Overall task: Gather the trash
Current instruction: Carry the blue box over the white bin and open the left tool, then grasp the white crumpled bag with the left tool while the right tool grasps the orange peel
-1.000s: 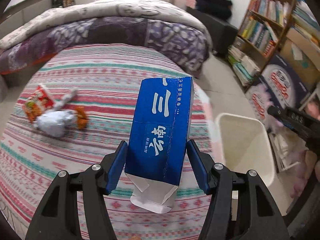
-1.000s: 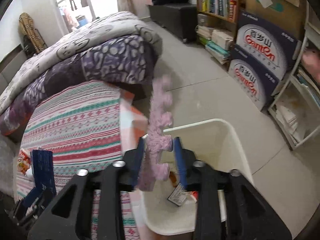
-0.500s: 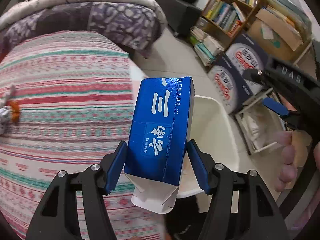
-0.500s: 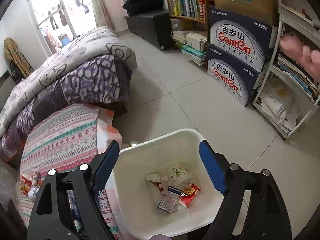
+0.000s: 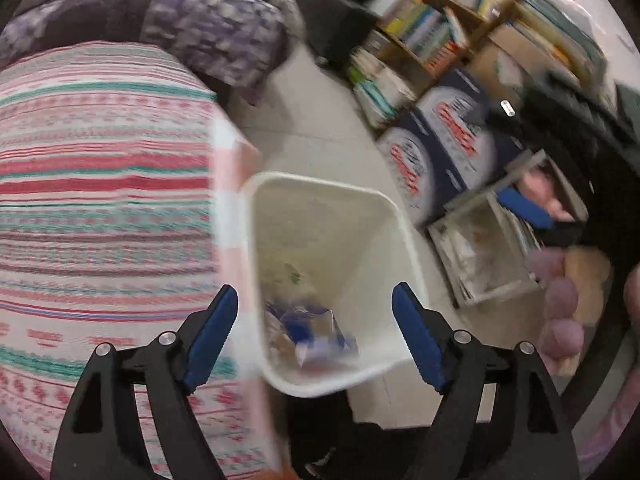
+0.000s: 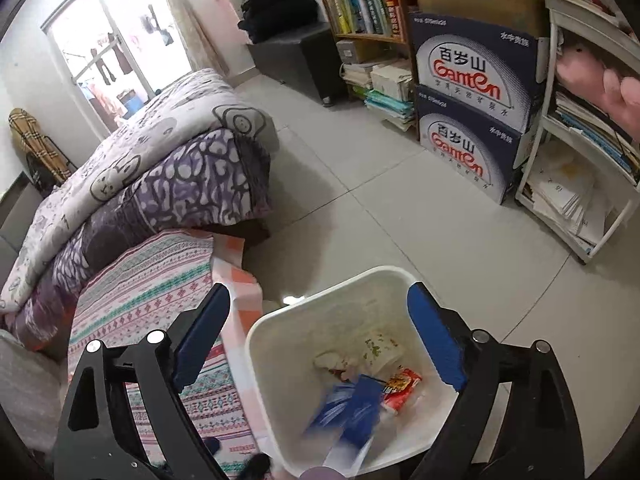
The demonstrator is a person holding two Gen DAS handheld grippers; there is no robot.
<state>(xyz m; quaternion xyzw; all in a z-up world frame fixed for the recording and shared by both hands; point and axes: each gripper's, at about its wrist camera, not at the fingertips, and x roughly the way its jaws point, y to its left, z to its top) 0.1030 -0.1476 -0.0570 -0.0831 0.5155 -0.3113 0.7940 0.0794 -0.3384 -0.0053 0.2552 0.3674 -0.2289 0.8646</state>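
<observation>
Both of my hand-held grippers hang over the white bin (image 6: 256, 344), pointing down into it. Left hand-held gripper (image 5: 316, 320): jaws have just been opening, now spread wide, nothing between the pads. The blue carton (image 6: 352, 408) is in the bin, motion-blurred in both views, lying at 6 o'clock of the bin floor in the right wrist view. Right hand-held gripper (image 6: 320, 328): jaws have just been opening too, wide apart, empty. More trash in the bin: a red snack wrapper (image 6: 402, 390) just beside the carton at its 2 o'clock, pale crumpled paper (image 6: 360, 354) at its 12. The bin stands on the tiled floor (image 6: 400, 220), touching the striped bed cover (image 5: 100, 200) at its 9 o'clock. Stacked blue-and-white boxes (image 6: 472, 104) stand well apart at 1 o'clock.
</observation>
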